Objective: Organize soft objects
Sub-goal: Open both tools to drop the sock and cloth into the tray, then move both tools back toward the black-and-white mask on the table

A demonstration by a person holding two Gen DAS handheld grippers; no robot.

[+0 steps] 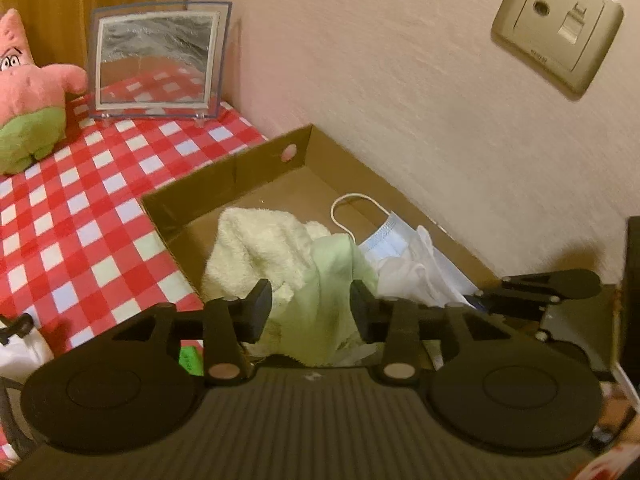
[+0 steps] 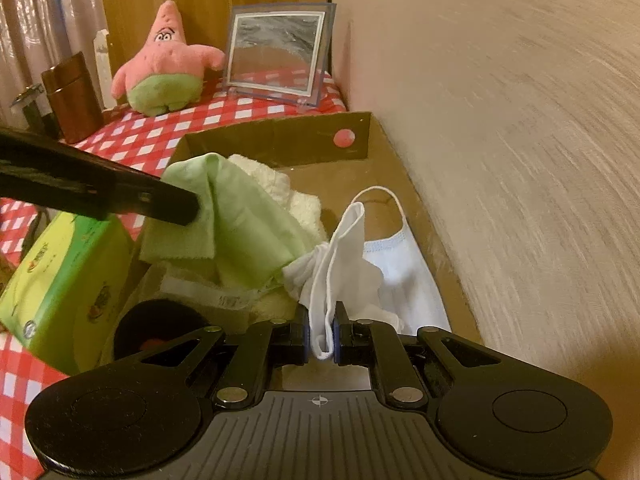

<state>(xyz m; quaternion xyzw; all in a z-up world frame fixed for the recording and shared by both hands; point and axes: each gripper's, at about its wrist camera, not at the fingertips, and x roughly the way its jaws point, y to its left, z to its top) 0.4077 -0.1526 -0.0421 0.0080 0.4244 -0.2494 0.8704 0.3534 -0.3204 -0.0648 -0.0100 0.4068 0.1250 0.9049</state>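
A cardboard box (image 1: 236, 168) (image 2: 280, 136) stands against the wall and holds a cream towel (image 1: 256, 240) (image 2: 276, 184), a light green cloth (image 1: 320, 292) (image 2: 240, 220), a white cloth (image 1: 404, 272) (image 2: 340, 264) and a face mask (image 1: 384, 236) (image 2: 400, 264). My left gripper (image 1: 311, 310) is open, its fingers on either side of the green cloth. My right gripper (image 2: 323, 332) is shut on the white cloth over the box's near end. The left gripper's finger (image 2: 176, 204) touches the green cloth in the right wrist view.
A pink and green starfish plush (image 1: 28, 92) (image 2: 164, 68) and a framed picture (image 1: 160, 60) (image 2: 276, 52) stand on the red checked tablecloth (image 1: 80, 200). A green tissue box (image 2: 60, 280), a brown jar (image 2: 72, 96) and a wall socket (image 1: 560, 28) are nearby.
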